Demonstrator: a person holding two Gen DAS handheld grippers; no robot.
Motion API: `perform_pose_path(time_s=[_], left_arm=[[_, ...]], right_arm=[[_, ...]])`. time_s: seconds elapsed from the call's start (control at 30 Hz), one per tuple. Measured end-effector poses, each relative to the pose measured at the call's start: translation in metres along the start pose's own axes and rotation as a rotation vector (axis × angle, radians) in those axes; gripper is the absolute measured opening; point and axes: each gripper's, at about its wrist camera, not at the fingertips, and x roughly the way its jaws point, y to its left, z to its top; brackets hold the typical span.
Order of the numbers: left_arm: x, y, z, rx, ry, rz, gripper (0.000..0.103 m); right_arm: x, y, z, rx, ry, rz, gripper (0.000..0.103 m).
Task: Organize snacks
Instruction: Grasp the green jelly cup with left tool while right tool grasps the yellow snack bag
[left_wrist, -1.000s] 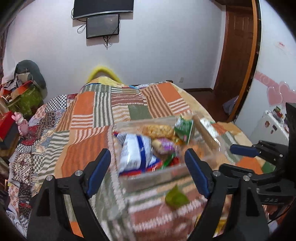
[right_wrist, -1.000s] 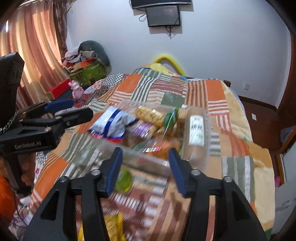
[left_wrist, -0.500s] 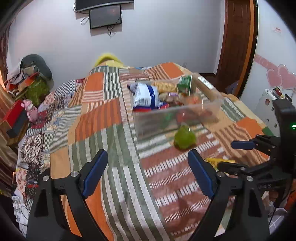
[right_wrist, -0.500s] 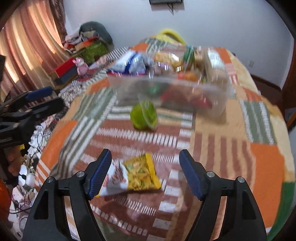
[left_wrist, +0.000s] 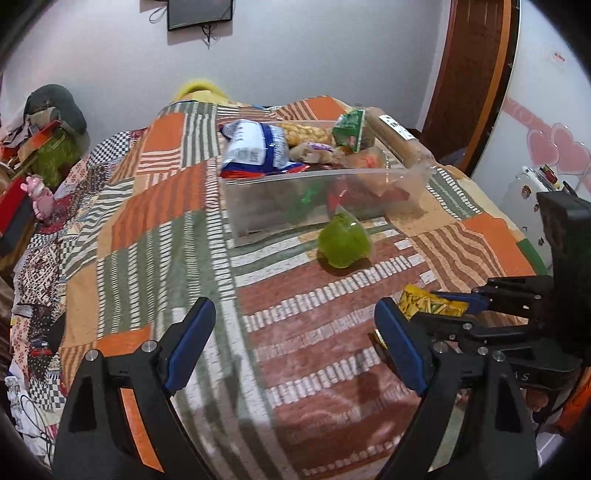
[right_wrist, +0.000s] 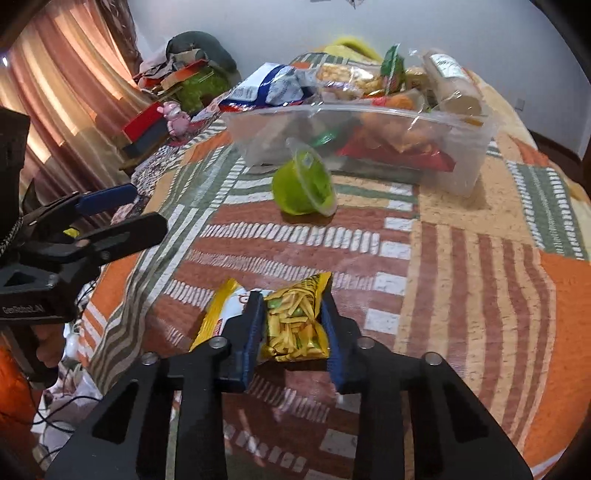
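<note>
Even indoor light, moderately bright. Warm backlight glows through the curtains (right_wrist: 62, 85), upper left of right wrist view. Soft shadows fall under the green cup (right_wrist: 304, 182) and lower centre on the quilt (left_wrist: 314, 354). Motion blur softens both frames, worst mid-frame. Strong fisheye bending, black vignette in the corners.

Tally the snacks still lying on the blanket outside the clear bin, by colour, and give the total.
Green: 1, the jelly cup lying on its side in front of the clear bin.
Yellow: 1, the chip bag, gripped by the right tongs.
Total: 2 outside the bin.
</note>
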Motion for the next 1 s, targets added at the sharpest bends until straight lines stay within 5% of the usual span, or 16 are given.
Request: perform_pose_path(time_s=[0.1,0.63,0.73,0.87,1.0], left_arm=[[0.010,-0.007,0.007,0.002,0.005,-0.014,0.089],[0.089,-0.027,0.046,-0.073,0.057,-0.058,0.087],[0.102,-0.026,0.045,-0.081,0.079,-0.065,0.075],[0.114,-0.023,0.042,-0.104,0.103,-0.099,0.044],[0.112,-0.021,0.041,-0.100,0.076,-0.093,0.043]], right_arm=[[-0.008,-0.013,0.002,0.018,-0.023,-0.017,0.016],[-0.023,-0.062,0.023,0.068,-0.127,-0.186,0.015],[-0.022,-0.066,0.026,0.082,-0.134,-0.177,0.015],[-0.022,-0.067,0.025,0.093,-0.141,-0.165,0.015],[-0.028,-0.066,0.024,0.098,-0.154,-0.157,0.014]])
